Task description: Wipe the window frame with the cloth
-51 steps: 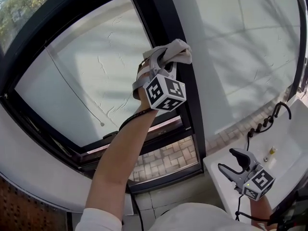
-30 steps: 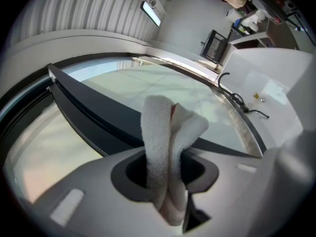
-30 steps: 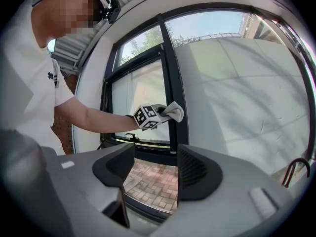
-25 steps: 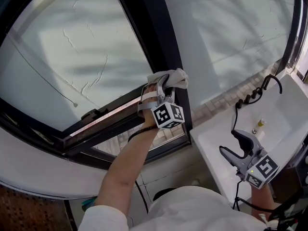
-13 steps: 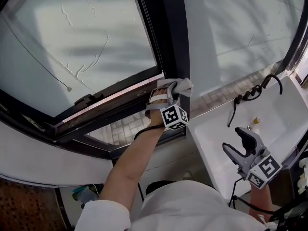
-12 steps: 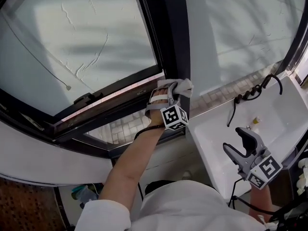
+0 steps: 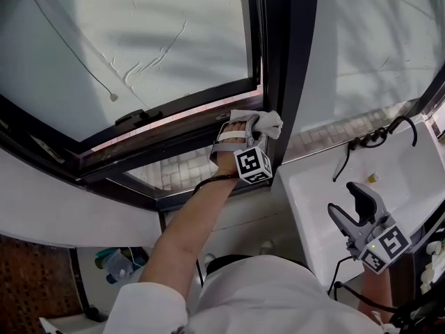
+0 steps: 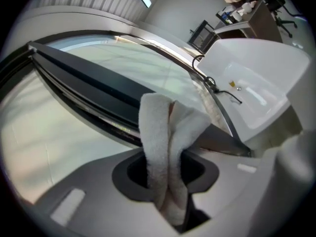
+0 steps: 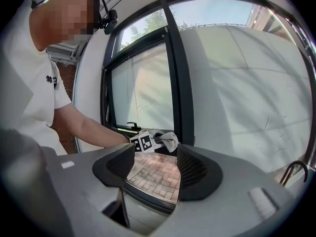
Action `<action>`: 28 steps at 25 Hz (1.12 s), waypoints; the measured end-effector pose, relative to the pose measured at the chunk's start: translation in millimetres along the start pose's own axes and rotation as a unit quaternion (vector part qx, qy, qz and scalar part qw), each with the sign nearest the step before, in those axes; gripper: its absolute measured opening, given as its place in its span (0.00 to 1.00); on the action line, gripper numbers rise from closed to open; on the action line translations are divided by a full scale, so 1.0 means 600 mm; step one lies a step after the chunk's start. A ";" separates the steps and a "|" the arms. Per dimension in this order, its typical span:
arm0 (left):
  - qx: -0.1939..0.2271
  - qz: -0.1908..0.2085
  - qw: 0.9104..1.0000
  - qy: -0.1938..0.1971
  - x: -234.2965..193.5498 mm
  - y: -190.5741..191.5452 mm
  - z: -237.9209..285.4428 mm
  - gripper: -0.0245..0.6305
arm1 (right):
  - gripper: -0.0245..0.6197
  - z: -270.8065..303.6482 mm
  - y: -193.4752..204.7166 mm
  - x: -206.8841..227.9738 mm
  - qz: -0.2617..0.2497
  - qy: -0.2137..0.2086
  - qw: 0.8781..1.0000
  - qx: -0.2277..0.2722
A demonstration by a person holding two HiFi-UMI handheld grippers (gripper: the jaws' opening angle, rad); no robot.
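Head view, markings: black-and-white square patterns on the cube of each pair of tongs
Head view, left tongs (image 7: pixel 245 122): shut tight on a pale cloth (image 7: pixel 268 122), whose bunched end sticks out past the tips
Head view, cloth: pressed against the black window frame (image 7: pixel 288 68), low on the upright post, just right of the tilted sash's bottom bar
Head view, right tongs (image 7: pixel 350 206): jaws wide apart with nothing in them, held over the white sink (image 7: pixel 313 186), well apart from the window frame
Left gripper view, left tongs: jaws clamped on the cloth, which fills the gap and rises in two thick folds
Left gripper view, surroundings: dark bars of the window frame run behind the cloth, and the sink lies at the right
Right gripper view, writing: small dark print on the person's white shirt (image 9: pixel 24 83), too small to read
Right gripper view, right tongs: jaws gaping and empty, with brick paving (image 9: pixel 157 174) showing between them through the glass
Right gripper view, cloth: far beyond the jaws at the foot of the post, the left tongs' marked cube just beside it
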State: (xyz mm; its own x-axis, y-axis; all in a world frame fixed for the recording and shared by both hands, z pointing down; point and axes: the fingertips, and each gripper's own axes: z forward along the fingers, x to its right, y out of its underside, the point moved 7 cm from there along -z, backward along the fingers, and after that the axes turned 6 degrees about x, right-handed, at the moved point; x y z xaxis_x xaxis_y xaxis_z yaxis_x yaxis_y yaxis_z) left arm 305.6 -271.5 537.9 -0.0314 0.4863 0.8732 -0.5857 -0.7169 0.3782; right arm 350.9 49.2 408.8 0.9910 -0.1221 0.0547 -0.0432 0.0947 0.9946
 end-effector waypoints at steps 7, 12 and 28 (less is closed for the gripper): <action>-0.025 0.000 0.999 -0.022 -0.010 0.082 -0.070 0.24 | 0.46 0.057 -0.017 -0.054 -0.009 -0.038 0.999 0.003; -0.048 -0.003 0.998 -0.040 -0.015 0.158 -0.131 0.24 | 0.46 0.100 -0.027 -0.098 -0.015 -0.065 0.998 0.001; -0.109 -0.013 0.991 -0.075 -0.038 0.404 -0.331 0.24 | 0.46 0.232 -0.037 -0.278 -0.026 -0.137 0.990 -0.019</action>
State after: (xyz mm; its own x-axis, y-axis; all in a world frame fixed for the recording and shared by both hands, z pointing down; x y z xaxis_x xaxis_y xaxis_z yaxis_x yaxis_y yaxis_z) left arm 3.5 -357.3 548.9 0.0976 0.4120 0.9059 -0.7461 -0.5722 0.3406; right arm 168.8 -70.2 390.1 0.9197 -0.3913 0.0306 0.0168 0.1171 0.9930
